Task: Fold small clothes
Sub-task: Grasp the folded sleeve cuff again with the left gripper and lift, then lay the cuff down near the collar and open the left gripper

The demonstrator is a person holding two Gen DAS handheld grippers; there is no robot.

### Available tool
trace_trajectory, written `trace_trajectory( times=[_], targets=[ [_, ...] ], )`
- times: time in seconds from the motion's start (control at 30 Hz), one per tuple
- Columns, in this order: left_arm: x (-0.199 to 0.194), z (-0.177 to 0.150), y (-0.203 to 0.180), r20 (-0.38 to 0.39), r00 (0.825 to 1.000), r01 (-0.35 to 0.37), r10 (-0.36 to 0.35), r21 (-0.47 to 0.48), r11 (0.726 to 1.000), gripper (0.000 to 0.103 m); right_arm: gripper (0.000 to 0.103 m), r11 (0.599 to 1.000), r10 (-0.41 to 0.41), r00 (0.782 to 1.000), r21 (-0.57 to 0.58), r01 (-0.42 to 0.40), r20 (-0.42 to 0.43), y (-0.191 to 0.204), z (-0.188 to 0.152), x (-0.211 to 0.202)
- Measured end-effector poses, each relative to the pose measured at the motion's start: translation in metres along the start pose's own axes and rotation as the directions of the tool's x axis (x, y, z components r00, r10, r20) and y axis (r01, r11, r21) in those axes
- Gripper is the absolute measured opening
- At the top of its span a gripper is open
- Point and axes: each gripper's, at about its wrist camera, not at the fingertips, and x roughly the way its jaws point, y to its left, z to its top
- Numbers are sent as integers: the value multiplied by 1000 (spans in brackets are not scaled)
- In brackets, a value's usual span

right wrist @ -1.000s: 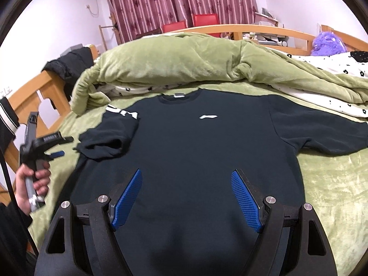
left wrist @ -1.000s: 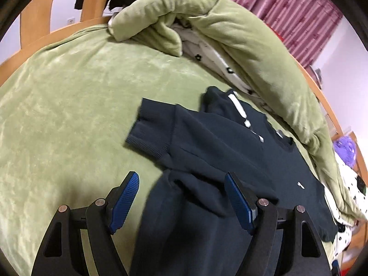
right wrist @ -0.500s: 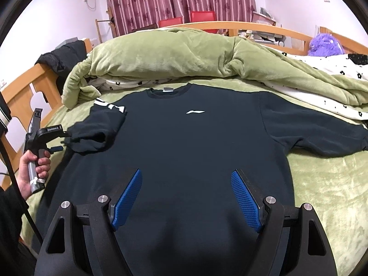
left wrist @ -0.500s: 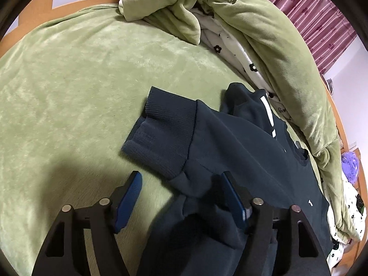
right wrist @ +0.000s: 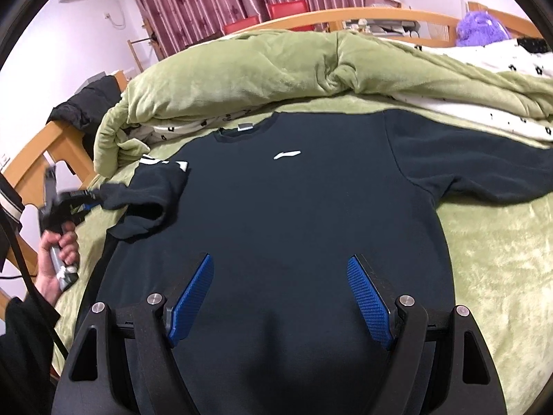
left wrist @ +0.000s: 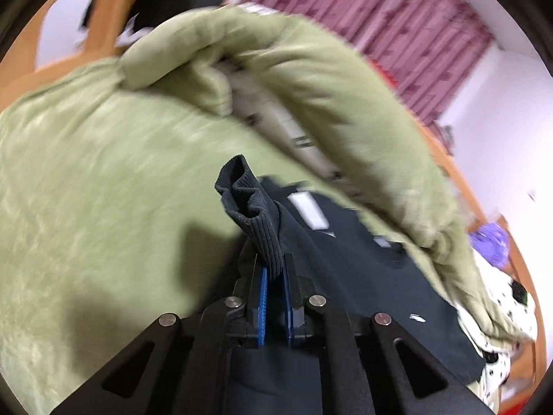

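Observation:
A dark navy sweatshirt (right wrist: 283,207) with a small white chest logo lies front up on the green bed cover. Its left sleeve is bunched and folded over the shoulder; the right sleeve stretches out flat to the right. My left gripper (left wrist: 274,269) is shut on the ribbed sleeve cuff (left wrist: 249,207), which sticks up crumpled above the blue pads. In the right wrist view the left gripper (right wrist: 88,200) pinches that sleeve's end at the far left, held by a hand. My right gripper (right wrist: 280,287) hovers open over the sweatshirt's lower body, nothing between its fingers.
A rolled green quilt (right wrist: 242,69) with white dotted lining lies along the back of the bed, just behind the collar. The wooden bed frame (right wrist: 41,145) runs at the left and back. A purple plush toy (right wrist: 484,24) sits far right. Bare green cover (right wrist: 494,259) spreads right of the shirt.
The left gripper's jaws closed on the sleeve cuff and lifted it off the bed cover. The right gripper stayed open over the shirt's body, with only a slight drift.

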Motion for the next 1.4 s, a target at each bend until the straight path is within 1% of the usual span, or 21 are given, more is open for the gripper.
trace_trajectory(
  times=[0.07,0.13,0.2,0.3,0.37,0.43,0.47,0.5,0.53,0.6,0.63,0.67,0.73,0.77,0.8,0.87,0.97,1.13,1.27,1.33,1.4],
  targets=[
    [-10,-5,-37,4,998,57,-57,54,997,8,79,1000,0,1000,-8,0,15,2,0,-5],
    [-15,-13,-67,-5,995,96,-96,92,991,8,79,1000,-3,1000,-17,4,28,4,1,-9],
    [-10,-25,-106,-36,990,143,-139,129,981,8,79,1000,-11,999,-19,12,40,4,1,-13],
    [4,-48,-157,-83,984,171,-157,198,965,8,79,1000,-20,998,-11,21,63,2,5,-18],
    [16,-72,-185,-109,984,162,-138,260,952,8,79,999,-33,996,-7,33,77,-1,7,-21],
    [30,-98,-208,-150,985,133,-88,324,937,11,79,999,-52,994,-9,53,92,-4,9,-22],
    [35,-110,-216,-165,985,104,-47,358,928,13,79,998,-65,993,-9,66,96,-5,10,-23],
    [40,-125,-225,-166,986,46,25,412,910,19,79,997,-76,992,-8,78,100,-7,11,-24],
    [41,-134,-229,-158,985,11,67,450,893,23,79,997,-82,991,-6,83,104,-9,12,-23],
    [35,-150,-226,-115,987,-38,113,513,858,33,79,996,-92,990,6,92,108,-14,14,-24],
    [31,-152,-221,-101,987,-54,124,519,853,39,79,996,-90,990,12,89,107,-16,15,-24],
    [26,-154,-215,-86,987,-74,139,523,849,41,79,996,-87,991,16,86,106,-17,16,-25],
    [15,-153,-202,-68,984,-104,163,520,848,52,79,997,-81,991,19,79,109,-18,17,-26],
    [6,-152,-192,-48,984,-124,173,516,848,62,79,997,-79,991,15,77,111,-17,16,-27],
    [-1,-150,-186,-25,983,-143,182,514,846,67,79,997,-78,990,7,78,114,-15,17,-27],
    [-15,-144,-173,9,981,-170,194,519,838,67,79,996,-82,990,-12,84,119,-10,16,-26],
    [-38,-137,-151,45,971,-223,237,539,812,70,79,997,-65,991,-29,69,116,-2,13,-25],
    [-70,-132,-117,70,961,-264,269,533,804,72,79,997,-52,993,-52,57,104,15,7,-20],
    [-86,-131,-87,69,957,-279,283,498,821,72,79,994,-52,992,-88,63,116,30,0,-17],
    [-90,-132,-70,72,957,-280,280,463,841,72,79,993,-54,992,-103,65,114,37,-5,-13],
    [-90,-134,-54,50,963,-261,266,427,866,72,79,991,-55,993,-114,67,106,42,-10,-9]
  ],
)
